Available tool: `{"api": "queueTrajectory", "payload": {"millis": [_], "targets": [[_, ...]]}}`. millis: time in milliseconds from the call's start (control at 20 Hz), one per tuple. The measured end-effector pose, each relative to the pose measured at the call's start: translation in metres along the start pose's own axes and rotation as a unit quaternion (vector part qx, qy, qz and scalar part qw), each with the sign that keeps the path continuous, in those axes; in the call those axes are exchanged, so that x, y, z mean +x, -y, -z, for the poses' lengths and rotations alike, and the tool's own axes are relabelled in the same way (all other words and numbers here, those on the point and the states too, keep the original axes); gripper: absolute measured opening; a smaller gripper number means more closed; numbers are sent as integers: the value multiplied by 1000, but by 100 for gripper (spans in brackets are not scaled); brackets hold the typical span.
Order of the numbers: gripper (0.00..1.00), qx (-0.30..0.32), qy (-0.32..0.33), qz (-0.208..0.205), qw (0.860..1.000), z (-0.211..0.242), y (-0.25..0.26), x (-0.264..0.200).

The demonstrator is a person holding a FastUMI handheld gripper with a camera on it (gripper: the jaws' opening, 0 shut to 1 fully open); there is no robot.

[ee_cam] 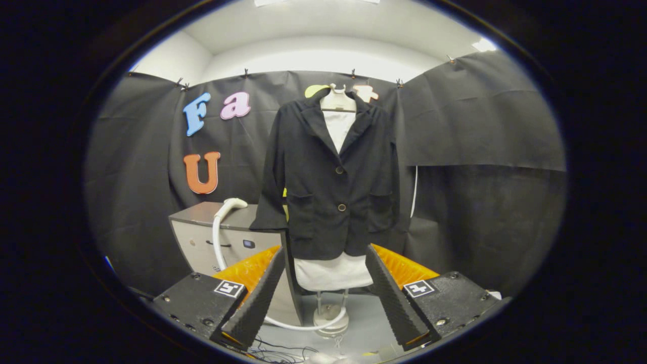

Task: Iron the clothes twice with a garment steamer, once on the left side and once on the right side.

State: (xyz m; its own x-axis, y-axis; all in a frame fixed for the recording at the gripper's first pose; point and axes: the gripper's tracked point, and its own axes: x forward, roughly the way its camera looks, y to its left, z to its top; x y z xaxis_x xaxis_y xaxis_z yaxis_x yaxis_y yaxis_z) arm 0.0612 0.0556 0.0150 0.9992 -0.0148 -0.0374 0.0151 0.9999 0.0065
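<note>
Steamer head (233,203) first, at the left: it rests on top of the grey steamer cabinet (222,237), its white hose (217,237) dropping down the cabinet's front and curling along the floor toward the mannequin's stand (331,316). To the right of the cabinet, and overlapping its edge, the black jacket (333,182) hangs buttoned on a white dress form (337,103), well beyond the fingertips and roughly centred between them.

The step in hand looks like the very start: the steamer is not yet picked up and no pass over the jacket has begun. The next move, as I judge it, calls for swinging left and forward to the steamer head, lining the fingers up around its neck and closing on it, with care that the hose does not snag on the cabinet's corner when lifted.

The hand-held gripper (323,283) is held level and facing the jacket square-on, low, about at the hem's height. Its fingers are spread wide apart with nothing between them.
</note>
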Motion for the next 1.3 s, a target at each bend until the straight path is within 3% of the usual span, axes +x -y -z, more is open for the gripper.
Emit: {"api": "queueTrajectory", "payload": {"millis": [250, 700, 900, 1100, 1300], "targets": [[100, 0, -7, -24, 1000, -33, -59, 68], [100, 6, -9, -125, 992, -82, -224, 207], [99, -10, -40, -155, 987, -69, -297, 270], [99, -31, -97, -179, 979, -28, -357, 326], [100, -48, -150, -175, 972, 13, -396, 389]]}}
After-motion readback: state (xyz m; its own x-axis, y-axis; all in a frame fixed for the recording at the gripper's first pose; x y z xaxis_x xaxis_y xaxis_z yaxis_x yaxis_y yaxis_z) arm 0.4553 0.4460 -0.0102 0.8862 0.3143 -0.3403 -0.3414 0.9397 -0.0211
